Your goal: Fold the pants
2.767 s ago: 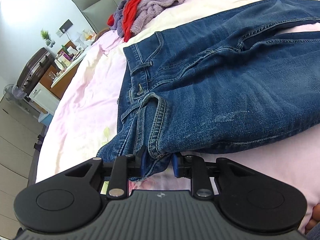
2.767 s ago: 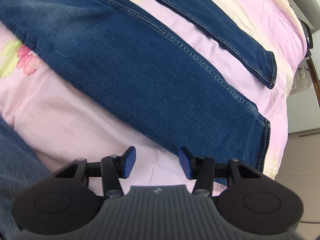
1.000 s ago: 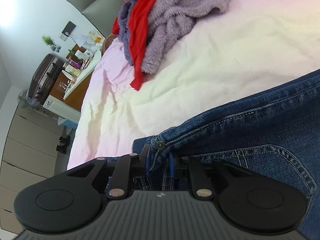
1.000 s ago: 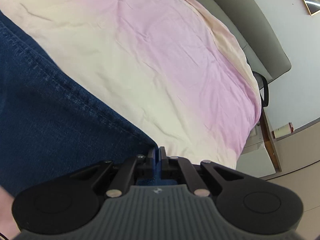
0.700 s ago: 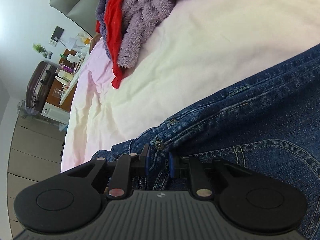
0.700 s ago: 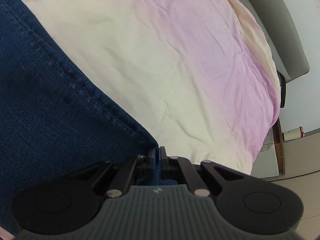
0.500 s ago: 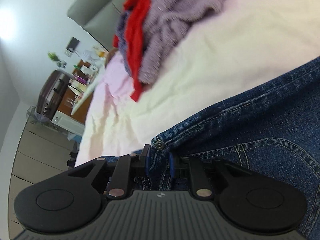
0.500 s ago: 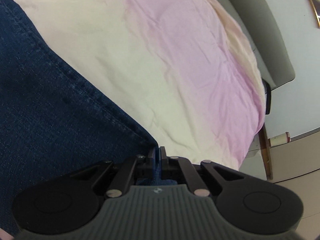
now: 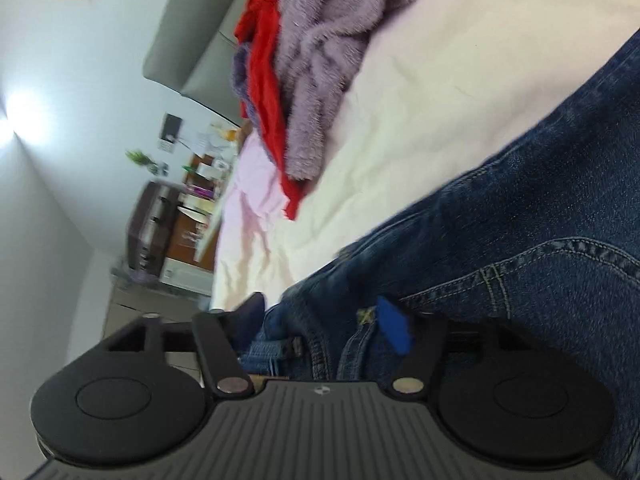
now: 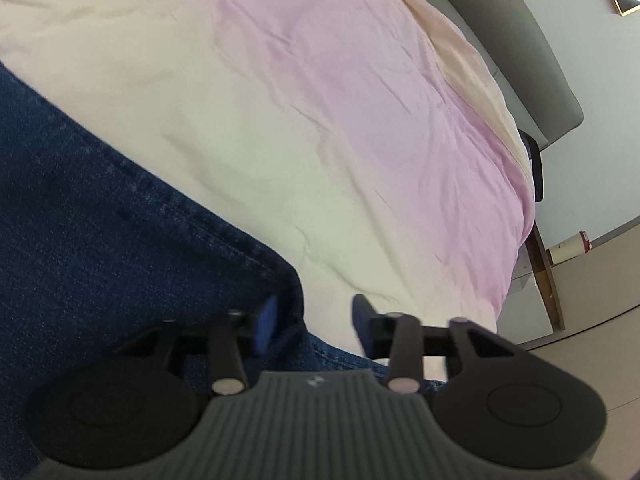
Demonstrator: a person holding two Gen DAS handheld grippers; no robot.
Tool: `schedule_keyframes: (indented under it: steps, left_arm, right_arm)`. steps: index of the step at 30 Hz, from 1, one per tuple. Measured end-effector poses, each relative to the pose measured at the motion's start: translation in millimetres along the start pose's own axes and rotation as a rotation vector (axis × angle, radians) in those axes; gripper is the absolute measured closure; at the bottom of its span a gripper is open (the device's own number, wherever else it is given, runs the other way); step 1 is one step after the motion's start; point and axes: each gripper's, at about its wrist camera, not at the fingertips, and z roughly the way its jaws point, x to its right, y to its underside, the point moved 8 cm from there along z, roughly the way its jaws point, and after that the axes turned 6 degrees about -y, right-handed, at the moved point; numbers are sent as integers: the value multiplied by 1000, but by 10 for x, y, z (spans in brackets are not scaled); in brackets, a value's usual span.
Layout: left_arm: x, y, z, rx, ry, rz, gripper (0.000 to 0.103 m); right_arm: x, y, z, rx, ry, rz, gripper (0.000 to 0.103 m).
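Observation:
Blue jeans [image 9: 520,240] lie on the bed, their waistband end right under my left gripper [image 9: 324,316]. That gripper is open, its blue pads apart, with the denim lying loose between the fingers. In the right wrist view the jeans' leg end [image 10: 120,220] fills the lower left. My right gripper [image 10: 316,320] is open too; the hem corner lies loose between its fingers.
A pile of purple fleece [image 9: 328,60] and a red garment [image 9: 264,80] lies farther up the pink and cream bedsheet [image 10: 360,100]. A grey headboard [image 9: 192,40] and a cluttered side table [image 9: 188,208] stand beyond. The bed's edge and floor [image 10: 592,340] are at the right.
Both grippers have opened and let go of the jeans, which now rest on the bed. Both views are slightly blurred from motion.

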Motion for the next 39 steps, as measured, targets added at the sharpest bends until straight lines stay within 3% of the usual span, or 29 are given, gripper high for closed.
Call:
schedule_keyframes:
  steps: [6,10,14,18,21,23,24,26,27,28,33,39]
  left_arm:
    - [-219,36,-469,14,136,-89,22]
    - [-177,76,-1055,32,334,-165,23]
    - [70,82,-1627,60,512,-181,25]
    - [412,83,-2056,74,632,-195,25]
    - [581,89,-2166,30,659,-273,27]
    - [670,83,-2206,-9,717,-317,28]
    - [702,76,-2231,-22,737,-334,29]
    - [740,58,-2260,-28,746,-341,29]
    - [746,45,-2269,-23,742,-337,30]
    - [754,33,-2276,-17,738,-332,30]
    - [790,-45,-2287,-2,748,-353,30]
    - [811,-141,-2331,12,760,-372,30]
  right_arm:
    - [293,144,-540,63,-92,143,55]
    - [384,429,-956,99,-154,205,55]
    - [133,831,-1308,121,-179,169,53]
    - [-199,1128,-1406,143,-160,62,37]
    - [-340,1183,-1306,184,-54,-50,34]
    - [-371,1164,-1176,196,-8,-97,34]
    - [-377,1164,-1098,183,-17,-105,38]
    - [-360,1191,-967,134,-42,-108,68]
    - [-320,1207,-948,117,-48,-96,98]
    - [-252,1214,-957,111,-50,-75,102]
    - [562,1032,-1083,142,-22,92,103]
    - [1479,920,-529,22,90,295,103]
